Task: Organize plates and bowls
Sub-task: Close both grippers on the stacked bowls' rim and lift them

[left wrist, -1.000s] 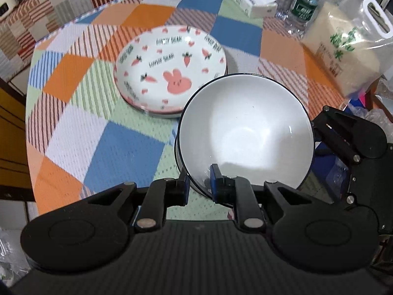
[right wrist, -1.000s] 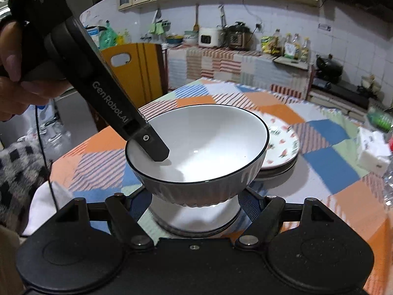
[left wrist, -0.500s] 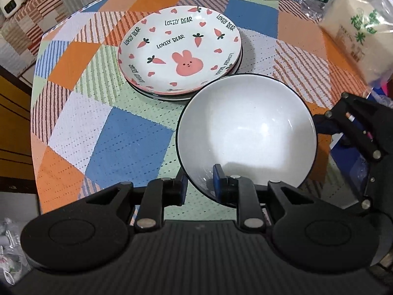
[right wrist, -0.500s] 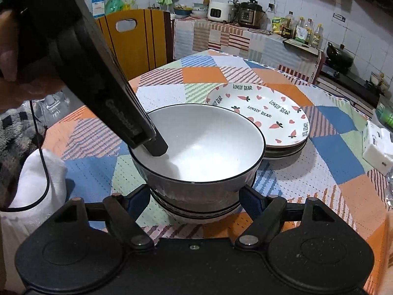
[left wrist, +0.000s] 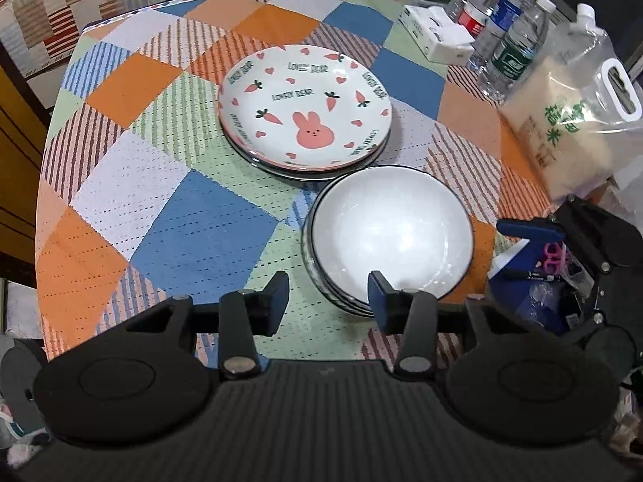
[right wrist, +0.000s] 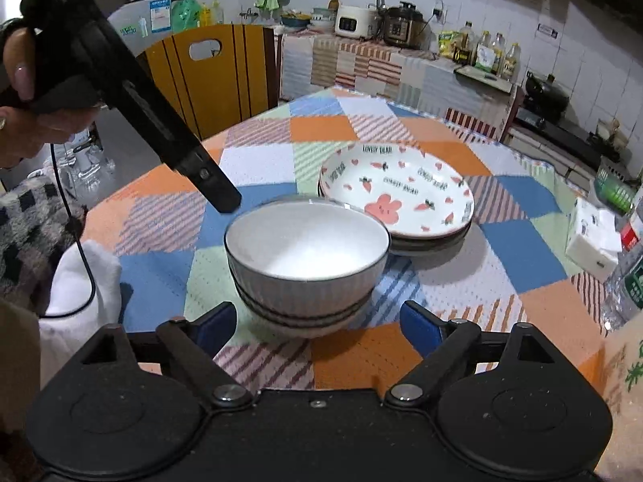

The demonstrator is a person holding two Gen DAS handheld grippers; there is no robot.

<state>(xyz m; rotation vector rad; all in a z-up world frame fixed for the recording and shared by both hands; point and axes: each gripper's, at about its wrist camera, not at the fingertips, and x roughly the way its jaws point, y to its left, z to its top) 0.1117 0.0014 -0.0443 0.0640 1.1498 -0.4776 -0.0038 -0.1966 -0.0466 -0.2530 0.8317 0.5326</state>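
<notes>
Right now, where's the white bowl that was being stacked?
The white bowl sits nested on the bowl stack, just in front of the bunny plates; both open grippers, left and right, flank it without touching.

Table: a patchwork-cloth table point(left wrist: 209, 237).
On it: stacked bowls point(left wrist: 390, 237), stacked plates point(left wrist: 305, 108), tissue pack point(left wrist: 438, 36), bottles point(left wrist: 510, 48), rice bag point(left wrist: 570, 120).

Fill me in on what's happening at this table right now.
A person with a handheld gripper in each hand is tidying dishes. The white bowls sit nested in a stack on the patchwork tablecloth, beside a stack of bunny plates. Both the left gripper and the right gripper are open and hold nothing; their fingers are apart from the bowls.
</notes>
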